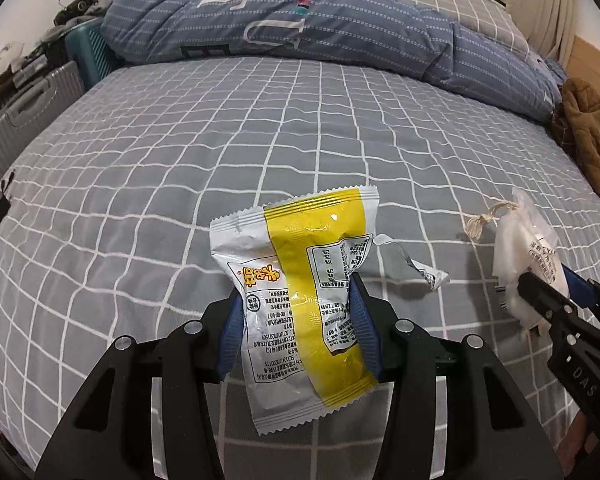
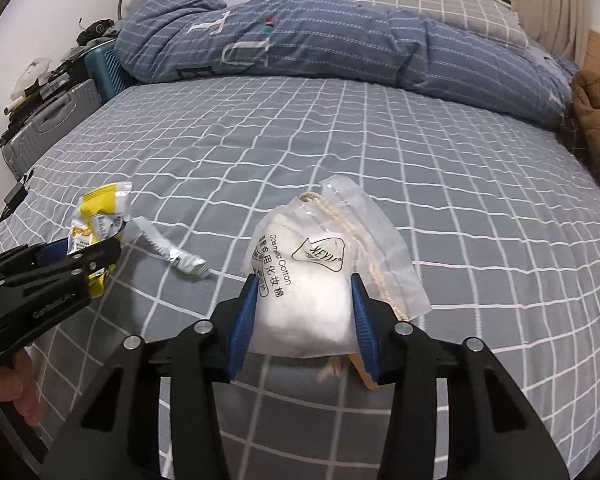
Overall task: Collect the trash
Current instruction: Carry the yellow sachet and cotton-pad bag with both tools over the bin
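Left wrist, hidden: the wrapper's (image 1: 300, 292) lower end hangs in front of the tongs' frame; its small print is upside down and too fine to read. The right tongs (image 1: 540, 300) are cut off by the frame's right edge, one finger mostly behind the pouch (image 1: 528, 248).
Left wrist, tongs: the left tongs (image 1: 298, 320) are closed partway on the yellow and white wrapper, blue pads pressing both sides, holding it upright above the bed (image 1: 260, 128).
Left wrist, other trash: a torn foil strip (image 1: 416, 264) lies on the bed just right of the wrapper.
Right wrist, hidden: a cord and a tan piece under the pouch (image 2: 312, 276) are blurred. The left tongs (image 2: 96, 256) are cut off at the left; only fingertips of the hand (image 2: 20, 388) show.
Right wrist, tongs: the right tongs (image 2: 304, 316) are closed partway on the clear cotton pouch, pads squeezing its sides, the pouch clear of the bed (image 2: 420, 152).
Right wrist, other trash: the strip (image 2: 180, 256) lies between both tongs; the wrapper (image 2: 100, 216) sits in the left tongs.
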{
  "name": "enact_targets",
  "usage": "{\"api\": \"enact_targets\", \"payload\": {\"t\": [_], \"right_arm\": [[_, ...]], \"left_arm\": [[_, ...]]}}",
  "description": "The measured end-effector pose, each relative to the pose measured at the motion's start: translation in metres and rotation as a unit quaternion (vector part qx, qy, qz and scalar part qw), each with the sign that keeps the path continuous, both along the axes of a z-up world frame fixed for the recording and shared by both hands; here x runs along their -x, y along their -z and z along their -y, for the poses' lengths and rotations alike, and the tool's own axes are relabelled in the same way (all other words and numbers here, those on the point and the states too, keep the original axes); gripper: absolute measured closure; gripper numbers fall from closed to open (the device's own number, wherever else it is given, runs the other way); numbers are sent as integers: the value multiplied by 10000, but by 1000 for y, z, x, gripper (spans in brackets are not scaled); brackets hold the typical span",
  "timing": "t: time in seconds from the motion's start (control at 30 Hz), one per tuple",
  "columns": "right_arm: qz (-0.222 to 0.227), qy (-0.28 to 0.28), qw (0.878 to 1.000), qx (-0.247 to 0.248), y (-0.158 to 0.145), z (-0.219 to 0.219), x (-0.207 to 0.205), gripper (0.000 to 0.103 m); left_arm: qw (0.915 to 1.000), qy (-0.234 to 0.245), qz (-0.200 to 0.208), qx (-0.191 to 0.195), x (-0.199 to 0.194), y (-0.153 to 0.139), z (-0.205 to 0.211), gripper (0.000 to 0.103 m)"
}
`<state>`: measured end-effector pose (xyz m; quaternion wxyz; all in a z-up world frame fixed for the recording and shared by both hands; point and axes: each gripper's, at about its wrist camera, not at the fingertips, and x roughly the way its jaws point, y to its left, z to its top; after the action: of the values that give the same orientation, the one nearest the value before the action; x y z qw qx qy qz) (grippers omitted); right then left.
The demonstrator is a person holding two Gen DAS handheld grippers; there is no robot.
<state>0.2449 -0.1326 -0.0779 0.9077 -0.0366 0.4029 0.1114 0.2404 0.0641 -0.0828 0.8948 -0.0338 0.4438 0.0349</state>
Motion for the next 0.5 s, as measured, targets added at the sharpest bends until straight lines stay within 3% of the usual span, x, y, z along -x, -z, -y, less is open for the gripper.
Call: {"api": "enact_targets", "payload": {"t": [0.5], "right_arm": [[176,139,9997,124,-17,30,35,60]], "left_arm": [[9999,97,34,93,37,-10,21,55]]}}
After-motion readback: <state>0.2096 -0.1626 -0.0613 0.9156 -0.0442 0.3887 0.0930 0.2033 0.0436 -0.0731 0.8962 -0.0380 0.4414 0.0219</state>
